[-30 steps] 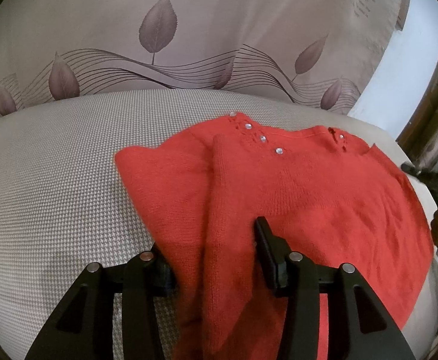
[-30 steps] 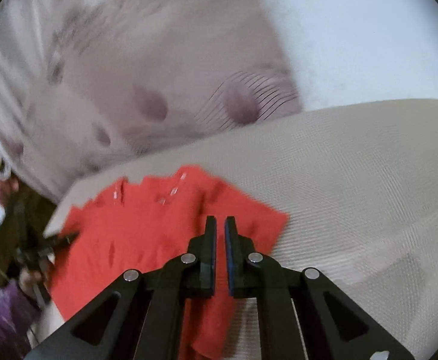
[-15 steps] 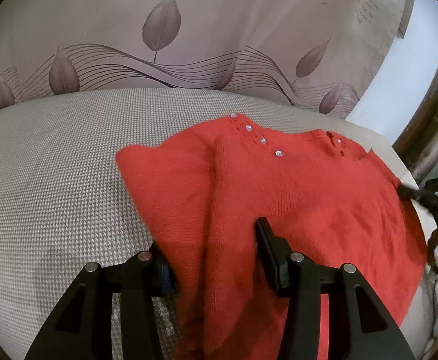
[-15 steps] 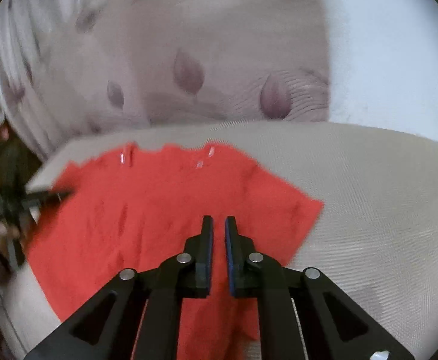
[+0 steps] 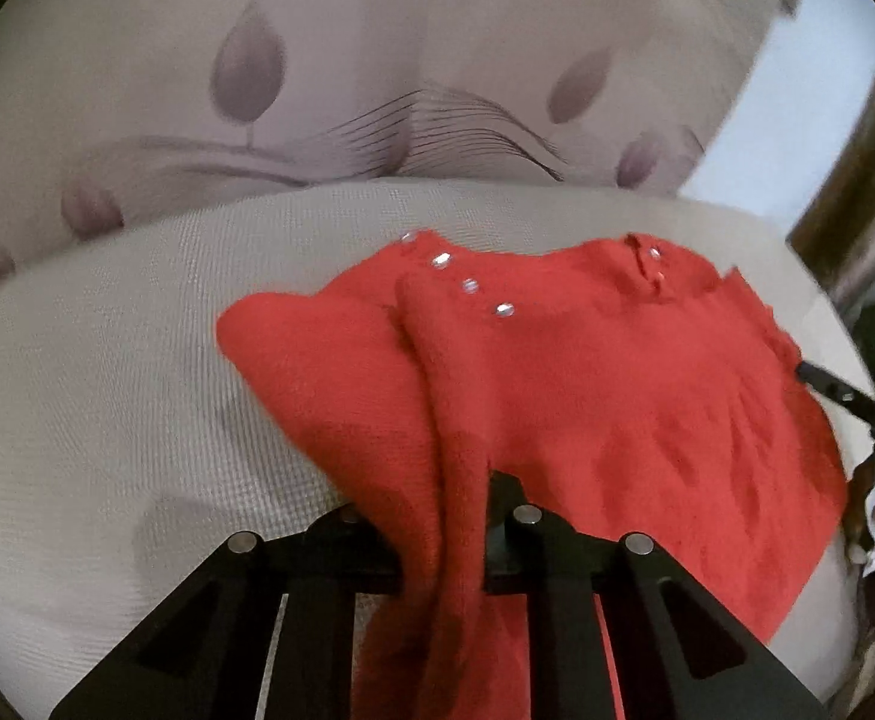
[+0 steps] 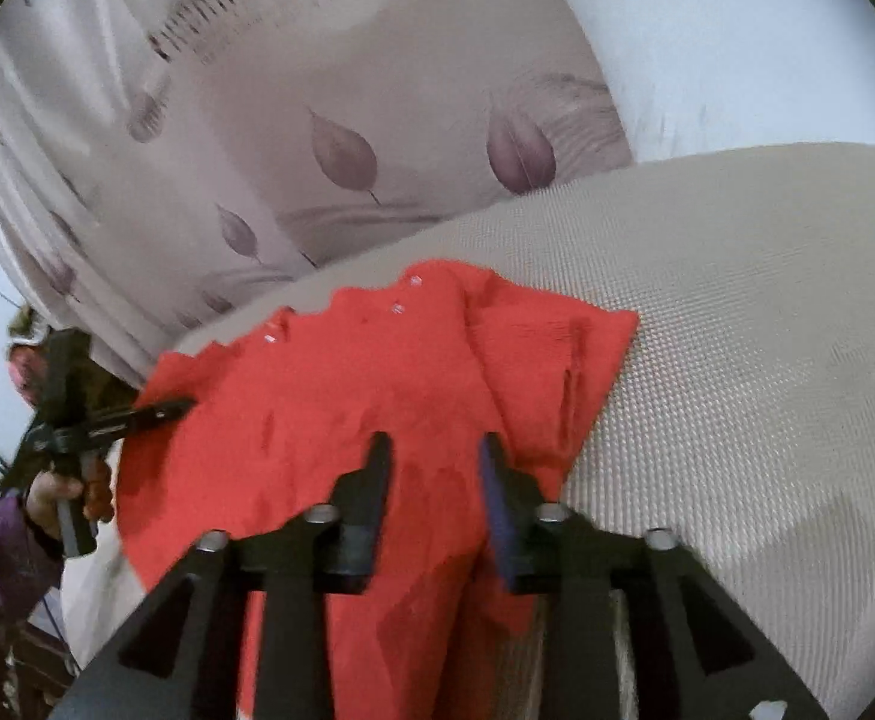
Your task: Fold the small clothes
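Left wrist view: left tongs (image 5: 443, 516), lately spread, now clenched on a raised fold of the red knitted sweater (image 5: 605, 396), which lies on a beige woven cushion (image 5: 107, 360). Right tongs (image 6: 434, 468), previously closed, now released above the sweater; folding is starting.

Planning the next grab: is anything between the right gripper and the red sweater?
Nothing visible does. The right gripper hangs open directly over the red sweater, which lies on the beige cushion; only the sweater's own fabric shows between its fingers.
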The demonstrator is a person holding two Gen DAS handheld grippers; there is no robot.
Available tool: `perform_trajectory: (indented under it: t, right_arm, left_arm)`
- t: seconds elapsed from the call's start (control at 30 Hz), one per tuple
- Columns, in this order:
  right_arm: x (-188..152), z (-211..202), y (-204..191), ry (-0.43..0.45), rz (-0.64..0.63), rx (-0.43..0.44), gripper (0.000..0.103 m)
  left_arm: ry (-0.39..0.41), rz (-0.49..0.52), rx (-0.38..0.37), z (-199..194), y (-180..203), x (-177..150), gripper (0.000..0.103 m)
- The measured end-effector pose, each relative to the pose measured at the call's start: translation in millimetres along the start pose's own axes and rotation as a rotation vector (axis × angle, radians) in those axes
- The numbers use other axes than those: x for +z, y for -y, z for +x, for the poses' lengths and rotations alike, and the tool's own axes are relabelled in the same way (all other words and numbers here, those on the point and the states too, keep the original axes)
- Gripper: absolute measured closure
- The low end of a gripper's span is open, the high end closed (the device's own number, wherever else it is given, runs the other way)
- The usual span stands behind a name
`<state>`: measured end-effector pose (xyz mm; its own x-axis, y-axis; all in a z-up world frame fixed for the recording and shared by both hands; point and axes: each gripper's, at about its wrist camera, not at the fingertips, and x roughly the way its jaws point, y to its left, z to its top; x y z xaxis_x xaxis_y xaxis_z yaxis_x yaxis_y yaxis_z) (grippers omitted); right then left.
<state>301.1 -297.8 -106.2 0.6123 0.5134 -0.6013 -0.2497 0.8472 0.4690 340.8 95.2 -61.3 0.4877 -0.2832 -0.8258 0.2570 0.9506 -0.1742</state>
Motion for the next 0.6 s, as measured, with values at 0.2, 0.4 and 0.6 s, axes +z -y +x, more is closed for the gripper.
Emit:
perform_trajectory:
  t: [0.2, 0.4, 0.6]
  right_arm:
    - [-9.4, -21.9, 9.1, 0.078, 0.042, 0.077, 0.035]
    - [-7.5, -28.7, 13.8, 0.119, 0.058, 0.11, 0.035]
    - [-10.2, -39.5, 18.5, 0.159, 0.074, 0.147, 0.034]
  left_arm:
    - [-0.05, 0.16, 0.067, -24.6, 59.6, 31.5, 0.089]
    - [-0.133, 0.205, 0.026, -22.6, 139.3, 56.4, 0.089]
    - [-0.174, 0.126, -0.079, 4.8, 205.3, 63.5, 0.089]
